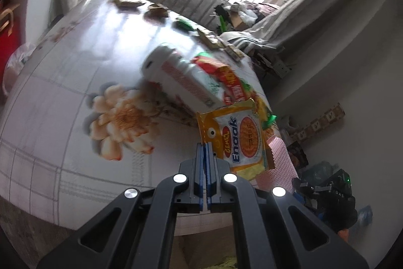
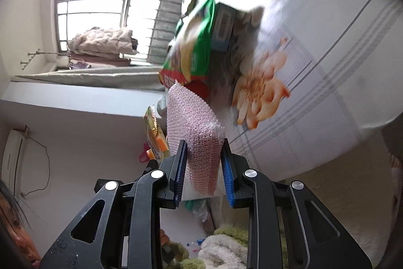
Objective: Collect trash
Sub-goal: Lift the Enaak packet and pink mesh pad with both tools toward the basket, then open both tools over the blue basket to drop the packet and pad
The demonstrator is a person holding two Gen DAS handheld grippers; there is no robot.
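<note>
Left wrist view: left gripper [image 1: 207, 146] had its jaws fully together, pinching the edge of a yellow Enaak snack wrapper [image 1: 239, 140] above the floral tablecloth [image 1: 75, 92]. White carton [image 1: 176, 75] and red-green wrapper [image 1: 226, 77] lay just behind it, blurred. Right wrist view: right gripper [image 2: 202, 155] had jaws narrowed onto a pink bubble-wrap pouch [image 2: 194, 127], pads pressing both sides, near the table edge. Green snack bag [image 2: 196, 47] sat beyond it.
</note>
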